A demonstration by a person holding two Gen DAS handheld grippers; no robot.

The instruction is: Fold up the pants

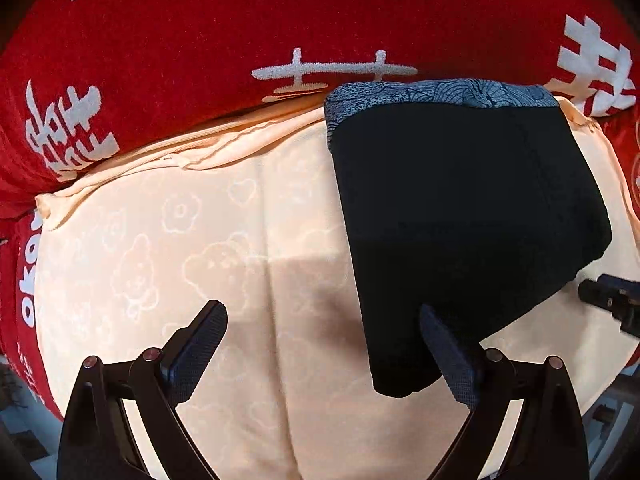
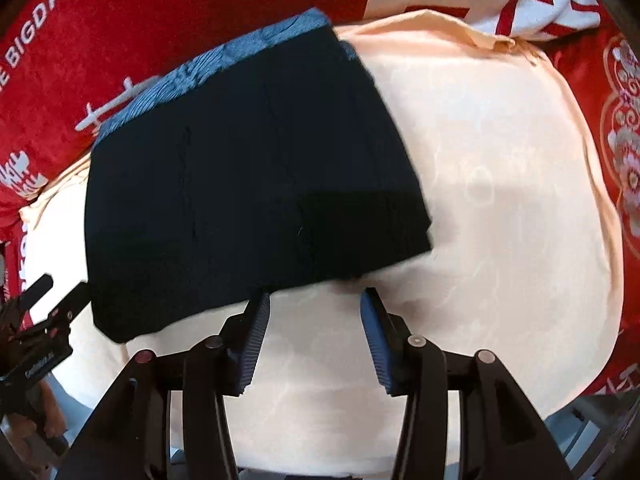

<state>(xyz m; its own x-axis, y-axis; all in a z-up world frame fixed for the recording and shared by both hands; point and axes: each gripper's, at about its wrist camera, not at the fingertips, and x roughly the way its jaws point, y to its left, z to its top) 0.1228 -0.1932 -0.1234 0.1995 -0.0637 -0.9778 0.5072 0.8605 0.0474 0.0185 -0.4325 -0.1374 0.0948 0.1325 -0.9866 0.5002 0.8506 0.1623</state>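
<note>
The soft, limp folded dark fabric pants (image 2: 248, 184) grip best at the near hem; both tongs (image 1: 324, 344) (image 2: 314, 320) gape empty.

Lighting: bright, fairly even, from overhead; the cream sheet (image 1: 132, 240) is near washed out at its right side in the right wrist view. Shadows: a soft-edged grey shadow across the sheet's near middle in the left wrist view; a darker band on the near part of the black pants (image 2: 248, 184). The pants' fabric detail is lost in darkness. Distortion: strong fisheye bowing, black vignette at the corners. Blur: slight smear at the pants' right edge in the right wrist view; the red blanket (image 1: 200, 40) lettering is sharp.
</note>
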